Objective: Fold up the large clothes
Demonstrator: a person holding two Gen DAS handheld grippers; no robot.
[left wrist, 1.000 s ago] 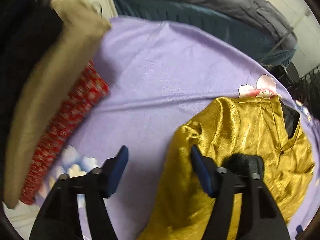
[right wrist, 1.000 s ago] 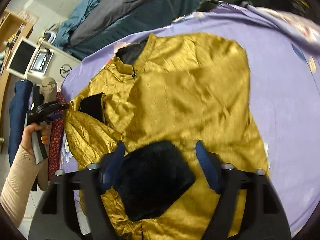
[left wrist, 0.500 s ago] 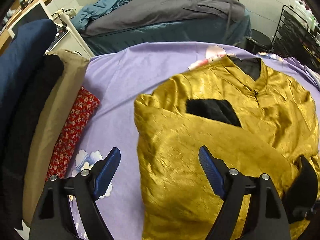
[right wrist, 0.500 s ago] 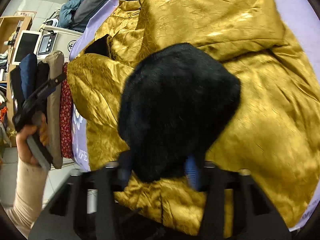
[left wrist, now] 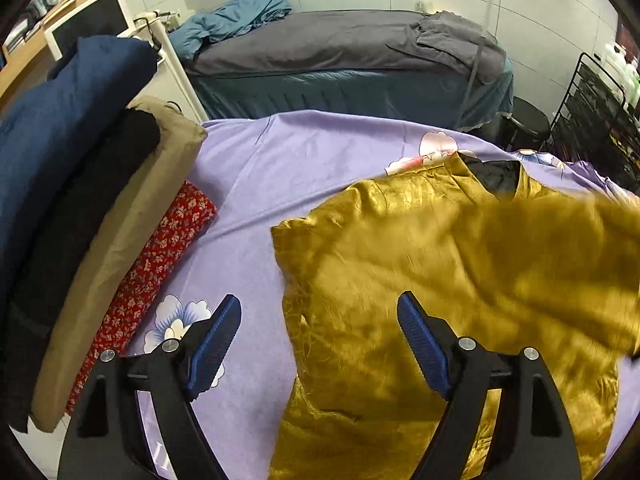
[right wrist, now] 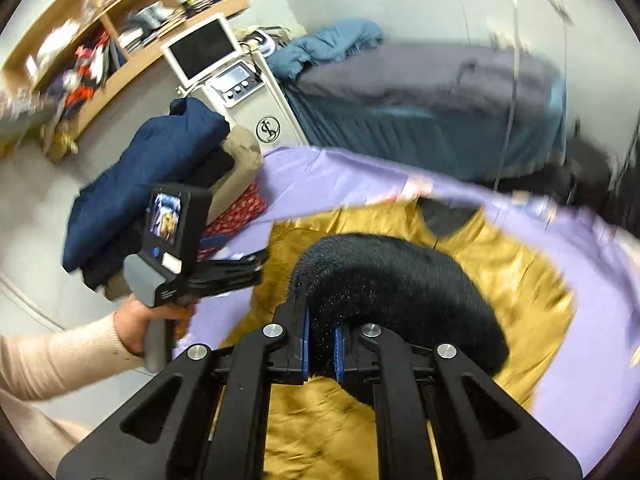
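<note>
your right tongs just squeezed tight on the black furry cuff, gold jacket on purple sheet, left tongs spread wide, holding nothing

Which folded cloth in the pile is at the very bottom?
The red flowery cloth; it lies flat on the purple sheet, under the tan, black and navy ones.

Left wrist view: looks steeply down past its own fingers, close over the purple sheet. Right wrist view: higher, facing the shelves upper left. Shared: gold jacket, folded pile, bed
</note>
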